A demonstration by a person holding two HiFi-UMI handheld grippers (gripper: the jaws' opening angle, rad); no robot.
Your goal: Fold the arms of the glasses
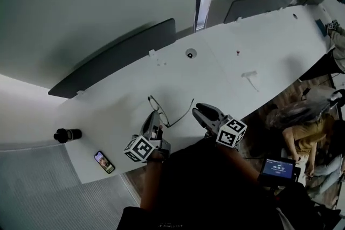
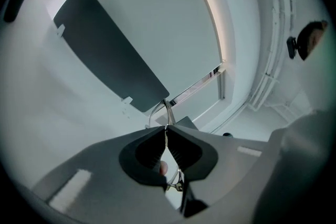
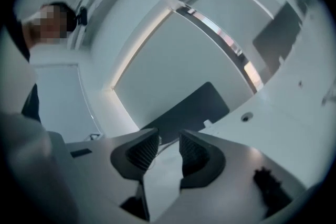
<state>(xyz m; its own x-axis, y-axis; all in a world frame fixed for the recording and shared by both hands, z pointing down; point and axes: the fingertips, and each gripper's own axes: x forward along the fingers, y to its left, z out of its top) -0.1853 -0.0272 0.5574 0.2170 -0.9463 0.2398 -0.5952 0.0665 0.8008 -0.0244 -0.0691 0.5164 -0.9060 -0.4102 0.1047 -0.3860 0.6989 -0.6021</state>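
Our left gripper (image 1: 152,116) pinches the wire-rimmed glasses (image 1: 168,125) steady, while our right gripper (image 1: 197,110), jaws apart and empty, likely must next nudge the outstretched arm (image 1: 186,112) inward.

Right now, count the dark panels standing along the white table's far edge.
2. One dark panel stands at the far edge behind the glasses; the other stands further right on the same edge. More could be hidden beyond the frame.
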